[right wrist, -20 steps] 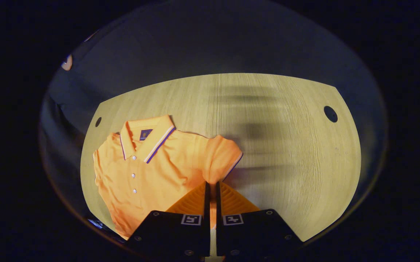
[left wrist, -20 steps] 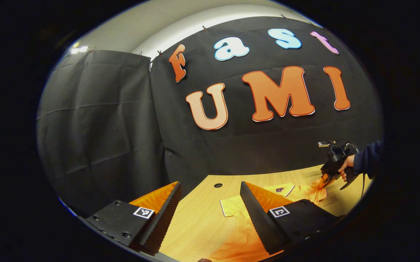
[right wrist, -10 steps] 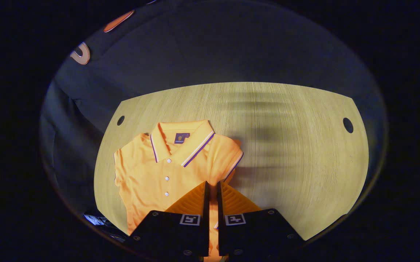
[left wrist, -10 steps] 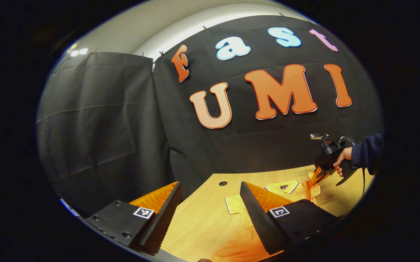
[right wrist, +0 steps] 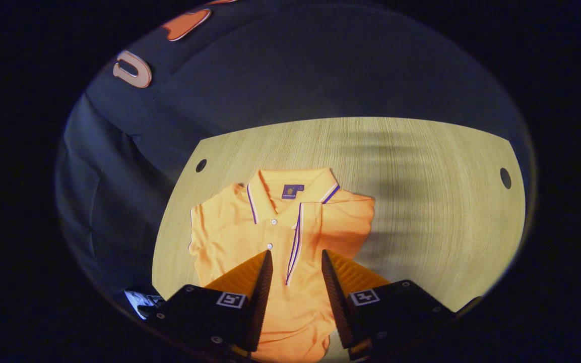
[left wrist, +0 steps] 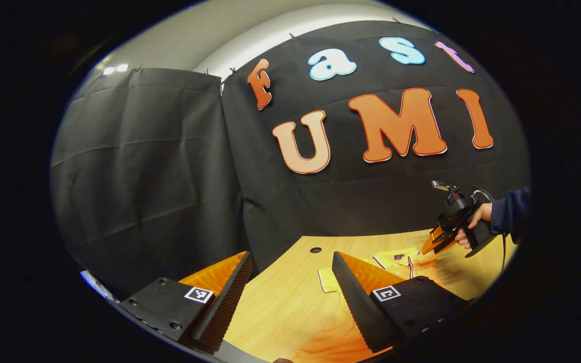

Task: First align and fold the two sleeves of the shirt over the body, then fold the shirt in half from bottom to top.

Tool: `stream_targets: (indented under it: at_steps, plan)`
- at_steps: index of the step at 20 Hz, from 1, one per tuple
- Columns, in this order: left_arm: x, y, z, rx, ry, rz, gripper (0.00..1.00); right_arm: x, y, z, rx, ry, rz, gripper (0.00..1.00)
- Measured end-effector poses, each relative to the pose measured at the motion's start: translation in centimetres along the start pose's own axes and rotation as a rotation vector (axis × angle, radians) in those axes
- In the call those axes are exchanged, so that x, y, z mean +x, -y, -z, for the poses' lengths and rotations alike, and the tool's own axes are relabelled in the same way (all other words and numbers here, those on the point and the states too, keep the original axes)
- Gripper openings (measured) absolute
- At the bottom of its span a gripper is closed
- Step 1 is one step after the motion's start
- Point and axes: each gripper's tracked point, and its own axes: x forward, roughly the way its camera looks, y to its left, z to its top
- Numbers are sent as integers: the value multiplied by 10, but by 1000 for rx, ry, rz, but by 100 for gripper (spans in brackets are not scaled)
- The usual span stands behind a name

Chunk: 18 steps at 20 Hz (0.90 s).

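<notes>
Both grippers hang with fingers apart, gripping nothing: the left gripper low, the right gripper raised in a hand.

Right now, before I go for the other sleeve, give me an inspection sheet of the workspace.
Surface: wooden table, with round holes near two corners.
Job's things: orange polo shirt lying flat, collar away from the right gripper; one sleeve folded over the body, the other sleeve still out.
Clutter: nothing seen.
Grippers: right gripper open above the shirt, holding nothing; left gripper open, off to the side.
Cables: black cable hanging from the right gripper.
Surroundings: black cloth wall.
</notes>
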Motion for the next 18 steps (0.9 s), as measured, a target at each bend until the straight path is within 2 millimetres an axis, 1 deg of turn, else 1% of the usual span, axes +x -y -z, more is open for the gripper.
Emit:
stream_targets:
  at_steps: [1,2,4,6,7,10,11,13,14,16,17,18]
  plan:
    - [2,1,2,-18,-5,9,99,-6,1,-2,-5,16,1,65]
    - [4,1,4,-37,-12,19,99,-14,0,-2,-5,34,-2,74]
    - [16,3,12,-67,-28,46,98,-29,1,-4,3,88,0,82]
    - [32,5,21,-86,-51,81,100,-47,4,-6,14,144,19,88]
    - [43,6,24,-95,-63,102,99,-55,6,-7,16,170,31,88]
    - [79,7,36,-143,-121,178,99,-74,13,-4,7,238,96,88]
    - [92,7,43,-155,-145,209,99,-82,15,-2,6,253,121,89]
    - [124,8,53,-167,-184,259,100,-98,13,0,14,308,159,90]
    - [141,8,57,-170,-204,285,99,-106,11,1,19,338,179,91]
    - [167,12,67,-173,-241,339,99,-120,9,5,34,385,221,94]
    - [181,18,73,-172,-259,364,99,-127,8,6,45,405,246,94]
    - [194,16,80,-161,-284,359,99,-135,6,9,54,424,270,96]
